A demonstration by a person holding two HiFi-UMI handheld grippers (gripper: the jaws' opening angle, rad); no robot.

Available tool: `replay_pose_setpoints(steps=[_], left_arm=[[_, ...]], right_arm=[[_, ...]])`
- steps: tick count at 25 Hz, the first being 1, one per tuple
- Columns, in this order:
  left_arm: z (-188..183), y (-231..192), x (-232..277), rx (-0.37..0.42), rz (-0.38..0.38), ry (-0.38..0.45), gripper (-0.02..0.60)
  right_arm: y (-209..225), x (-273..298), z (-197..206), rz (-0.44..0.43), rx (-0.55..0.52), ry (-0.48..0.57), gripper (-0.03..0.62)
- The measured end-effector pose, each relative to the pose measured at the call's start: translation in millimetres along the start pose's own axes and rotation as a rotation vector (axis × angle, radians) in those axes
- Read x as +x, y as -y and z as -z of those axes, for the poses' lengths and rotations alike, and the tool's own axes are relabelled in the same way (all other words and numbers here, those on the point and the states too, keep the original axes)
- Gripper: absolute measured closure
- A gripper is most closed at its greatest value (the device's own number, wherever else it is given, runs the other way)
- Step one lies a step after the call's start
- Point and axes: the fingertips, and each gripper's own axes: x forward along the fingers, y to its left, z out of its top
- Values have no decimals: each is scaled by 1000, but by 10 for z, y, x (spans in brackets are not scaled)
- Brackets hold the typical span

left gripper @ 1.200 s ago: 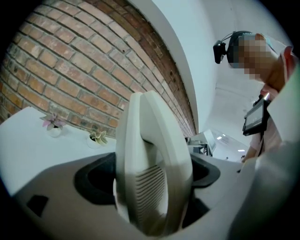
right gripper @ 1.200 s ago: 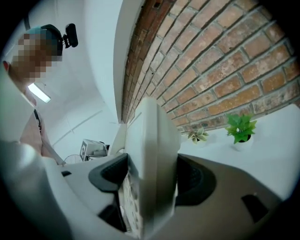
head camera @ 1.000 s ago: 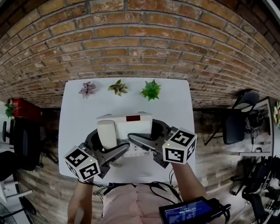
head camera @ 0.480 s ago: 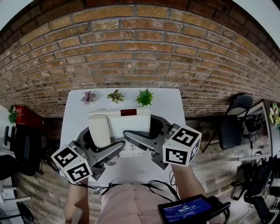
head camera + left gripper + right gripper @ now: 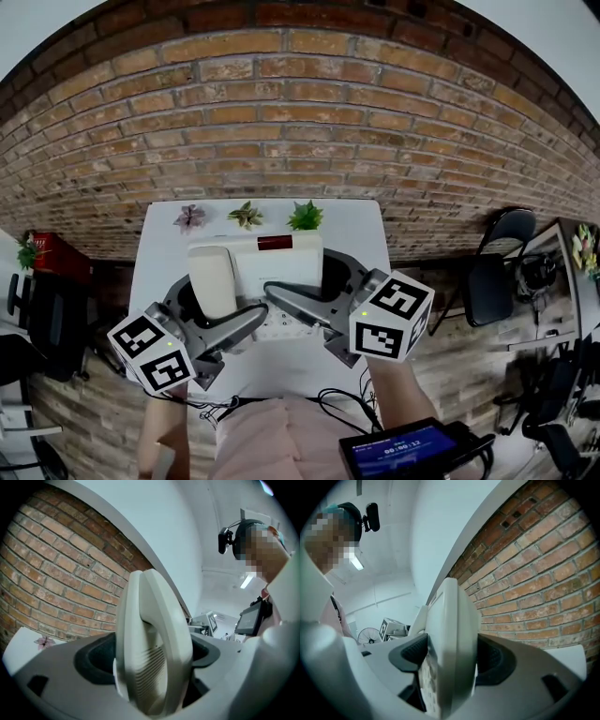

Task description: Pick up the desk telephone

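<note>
At the bottom of the head view sits the person's pink shirt (image 5: 281, 436), with a small screen device (image 5: 405, 452) to its right and dark cables (image 5: 337, 408) looped just above it. Ahead of these, the left gripper (image 5: 211, 305) and the right gripper (image 5: 323, 286) reach forward from their marker cubes. Each is clamped on one end of the desk telephone (image 5: 258, 272).

In the left gripper view, the left gripper (image 5: 152, 663) has its jaws spread wide, with the dark pads pressed on either side of the end carrying the cream handset (image 5: 154, 644). In the right gripper view, the right gripper (image 5: 450, 663) grips the keypad end in the same way, its jaws wide and bearing on both faces.

The telephone is held between the two over the white table (image 5: 366, 234), handset to the left and a dark red display strip (image 5: 274, 243) along its far edge. Behind it, three small plants line the table's back edge: a pinkish plant (image 5: 189, 217), a pale variegated plant (image 5: 246, 215) and a green plant (image 5: 305, 216). A brick wall (image 5: 300, 122) rises beyond, and a dark chair (image 5: 492, 272) stands off to the right.
</note>
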Motion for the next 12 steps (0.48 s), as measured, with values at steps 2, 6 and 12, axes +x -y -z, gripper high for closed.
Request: replay_pose_setpoints(steps=[2,6,12], left_arm=[[-14,12,10,6,1,0,123],[-19,31,37,16,0,-6,123],[-15,34,89,17,-5,-11,123]], right_arm=[[1,-12,-15,0,-3,4,287],[15,-40,-27,0,-6,9,287],[56,-63,-40,-1,-12,8,287]])
